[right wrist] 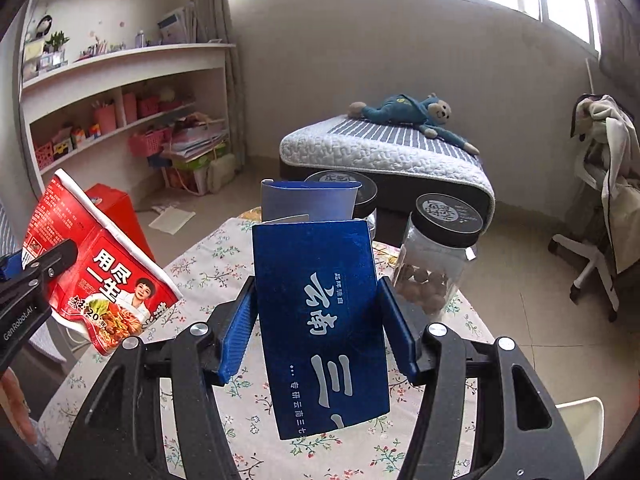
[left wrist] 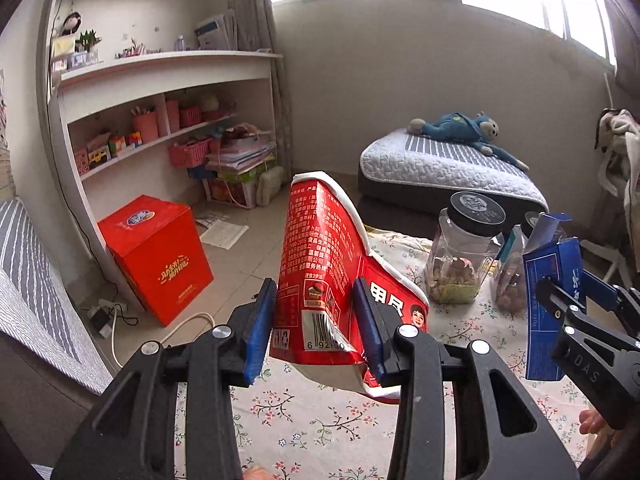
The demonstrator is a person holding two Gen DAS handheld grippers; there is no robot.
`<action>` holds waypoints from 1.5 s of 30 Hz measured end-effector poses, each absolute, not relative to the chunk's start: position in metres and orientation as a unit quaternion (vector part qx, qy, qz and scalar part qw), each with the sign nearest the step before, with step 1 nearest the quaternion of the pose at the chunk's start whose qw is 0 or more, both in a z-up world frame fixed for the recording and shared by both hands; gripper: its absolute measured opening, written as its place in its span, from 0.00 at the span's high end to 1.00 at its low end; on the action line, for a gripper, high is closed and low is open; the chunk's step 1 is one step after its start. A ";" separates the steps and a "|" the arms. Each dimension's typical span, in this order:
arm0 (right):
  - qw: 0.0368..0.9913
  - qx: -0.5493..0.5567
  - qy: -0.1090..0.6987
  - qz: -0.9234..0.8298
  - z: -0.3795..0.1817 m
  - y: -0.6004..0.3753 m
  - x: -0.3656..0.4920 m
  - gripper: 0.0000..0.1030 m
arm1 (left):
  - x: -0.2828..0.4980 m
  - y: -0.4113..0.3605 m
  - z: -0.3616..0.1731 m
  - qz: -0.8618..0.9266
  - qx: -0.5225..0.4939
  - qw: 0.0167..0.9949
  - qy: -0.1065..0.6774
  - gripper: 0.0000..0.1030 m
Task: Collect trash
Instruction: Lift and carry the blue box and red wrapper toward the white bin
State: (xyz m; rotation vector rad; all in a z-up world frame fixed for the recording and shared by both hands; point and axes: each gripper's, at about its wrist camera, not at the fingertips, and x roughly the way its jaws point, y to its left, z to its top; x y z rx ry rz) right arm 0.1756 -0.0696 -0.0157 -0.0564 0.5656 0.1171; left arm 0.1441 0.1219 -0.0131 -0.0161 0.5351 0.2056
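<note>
The red noodle cup (left wrist: 320, 264), crushed out of shape, was held above the flowered tablecloth (left wrist: 312, 424), pinched between the blue pads of the left gripper (left wrist: 316, 320). Beside it, the right gripper (right wrist: 318, 320) clamped a blue carton (right wrist: 320, 320) with its top flap open, also clear of the table. Two black-lidded jars (right wrist: 436, 256) of nuts stood behind on the cloth.
</note>
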 end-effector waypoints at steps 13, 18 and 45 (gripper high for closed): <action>0.981 0.002 0.194 -0.004 -0.001 -0.118 0.147 0.45 | 0.128 0.068 -0.004 0.089 0.022 0.975 0.202 0.61; 0.981 0.006 0.192 -0.012 0.002 -0.126 0.142 0.45 | 0.128 0.052 -0.001 0.080 0.023 0.976 0.200 0.61; 0.981 0.020 0.170 -0.091 0.021 -0.205 0.102 0.45 | 0.113 -0.043 0.011 0.000 0.040 0.984 0.176 0.61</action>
